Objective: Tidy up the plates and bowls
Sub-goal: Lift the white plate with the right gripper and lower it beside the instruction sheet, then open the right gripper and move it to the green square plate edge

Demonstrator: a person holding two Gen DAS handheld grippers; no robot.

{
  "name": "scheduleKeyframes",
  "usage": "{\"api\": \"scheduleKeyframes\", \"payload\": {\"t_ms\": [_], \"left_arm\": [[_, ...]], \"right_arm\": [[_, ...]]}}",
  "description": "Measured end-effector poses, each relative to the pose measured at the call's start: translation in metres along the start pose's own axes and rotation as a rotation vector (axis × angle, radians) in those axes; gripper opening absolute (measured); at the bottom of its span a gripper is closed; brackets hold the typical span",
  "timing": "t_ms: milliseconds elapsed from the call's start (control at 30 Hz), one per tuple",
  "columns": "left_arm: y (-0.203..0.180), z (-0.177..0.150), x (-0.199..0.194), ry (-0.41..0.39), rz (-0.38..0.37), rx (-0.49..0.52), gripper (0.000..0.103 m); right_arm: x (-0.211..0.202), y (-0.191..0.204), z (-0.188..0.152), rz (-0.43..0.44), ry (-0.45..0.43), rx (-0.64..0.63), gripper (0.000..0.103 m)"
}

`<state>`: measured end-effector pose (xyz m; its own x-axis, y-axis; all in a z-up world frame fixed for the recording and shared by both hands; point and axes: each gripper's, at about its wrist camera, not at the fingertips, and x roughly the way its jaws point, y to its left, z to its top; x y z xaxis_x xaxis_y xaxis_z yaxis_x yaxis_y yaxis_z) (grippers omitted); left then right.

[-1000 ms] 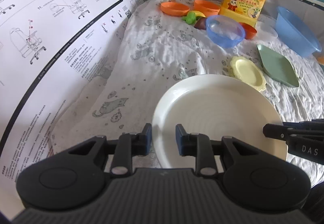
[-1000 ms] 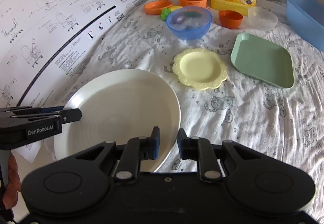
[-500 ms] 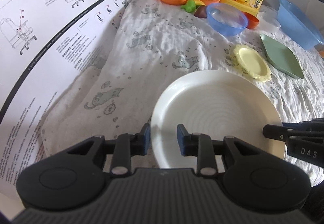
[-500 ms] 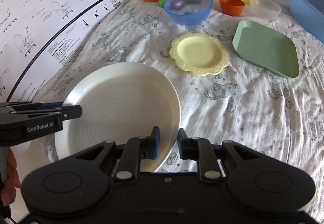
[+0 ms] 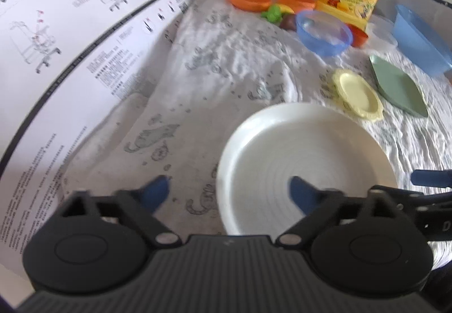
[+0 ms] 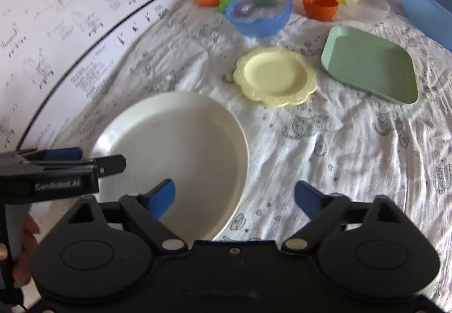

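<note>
The white plate (image 6: 175, 140) straddled by the right tongs (image 6: 234, 197) looks glossy, with fine concentric ridges. Under it the cloth (image 6: 339, 149) is thin, wrinkled and matt, printed with grey cats. Beyond the tongs, the yellow plate (image 6: 275, 78) and green tray (image 6: 370, 64) look like smooth matt plastic; the blue bowl (image 6: 258, 13) is translucent plastic. Left of the left tongs (image 5: 228, 194), the printed sheet (image 5: 70, 38) is smooth paper.

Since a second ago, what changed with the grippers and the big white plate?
Both let go: the left gripper and right gripper, earlier shut on the white plate's rim on opposite sides, are now wide open. The plate lies on the cloth. The yellow plate, green tray and bowls stayed put.
</note>
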<state>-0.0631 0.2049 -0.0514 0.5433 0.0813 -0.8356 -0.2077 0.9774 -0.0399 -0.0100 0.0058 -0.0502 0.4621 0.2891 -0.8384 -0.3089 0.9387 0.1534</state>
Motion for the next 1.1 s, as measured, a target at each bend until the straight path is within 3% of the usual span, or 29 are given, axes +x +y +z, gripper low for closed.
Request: {"api": "scheduleKeyframes", "payload": {"t_ms": [33,367,700,1100], "left_arm": [[0.001,0.001,-0.002,-0.011,0.004,-0.008,0.103],[0.010,0.011,-0.012,-0.017,0.013,-0.087,0.103],[-0.010,0.015,-0.028,-0.063,0.000,-0.053,0.103],[-0.060,0.040,-0.029,-0.093,-0.037,0.047,0.103]], "right_arm": [[-0.001,-0.003,0.001,0.006,0.002,0.011,0.103],[-0.019,-0.023,-0.001,0.012,-0.019,0.082,0.103],[-0.036,-0.044,-0.007,0.006,-0.066,0.127,0.103],[-0.051,-0.101,-0.013,-0.037,-0.116,0.283,0.103]]}}
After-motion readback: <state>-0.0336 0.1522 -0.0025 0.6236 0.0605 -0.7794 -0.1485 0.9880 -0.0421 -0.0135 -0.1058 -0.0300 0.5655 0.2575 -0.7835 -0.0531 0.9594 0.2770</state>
